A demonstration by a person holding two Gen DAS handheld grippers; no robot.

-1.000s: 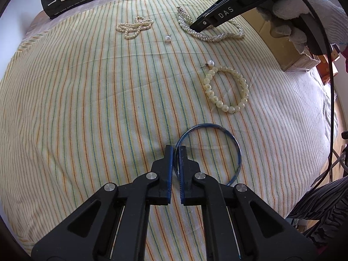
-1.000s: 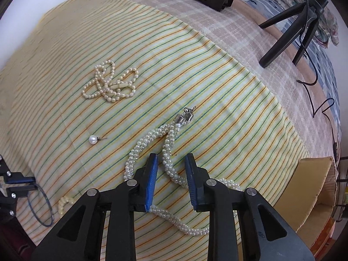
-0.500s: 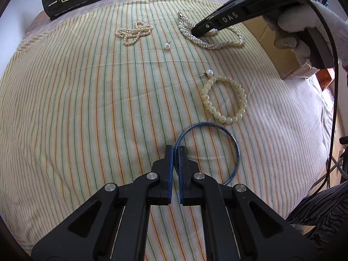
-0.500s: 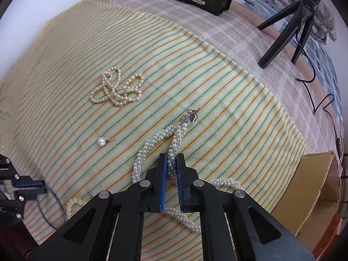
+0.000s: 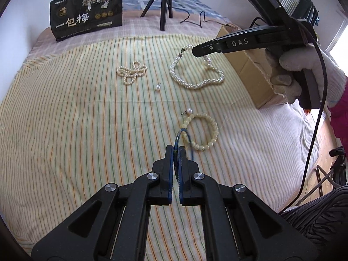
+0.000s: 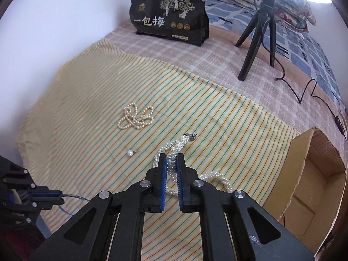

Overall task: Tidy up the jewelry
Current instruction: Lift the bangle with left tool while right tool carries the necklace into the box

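Observation:
My left gripper (image 5: 176, 150) is shut on a thin blue bangle (image 5: 181, 133), which hangs tilted above the striped cloth (image 5: 76, 119). My right gripper (image 6: 171, 163) is shut on a twisted pearl necklace (image 6: 178, 145); one end is raised and the rest (image 5: 195, 82) trails on the cloth. In the left wrist view the right gripper (image 5: 195, 51) is at upper right, held by a gloved hand (image 5: 304, 74). A cream bead bracelet (image 5: 208, 130), a small pearl strand (image 5: 131, 71) and two pearl studs (image 5: 158, 87) (image 5: 188, 110) lie loose.
An open cardboard box (image 6: 315, 174) stands at the cloth's right edge. A black snack bag (image 6: 169, 17) and a small black tripod (image 6: 258, 39) with its cable stand at the back. A white wall bounds the left side.
The right gripper closed on the twisted pearl necklace and lifted one end. The left gripper rose with the blue bangle, which now hangs edge-on instead of lying flat.

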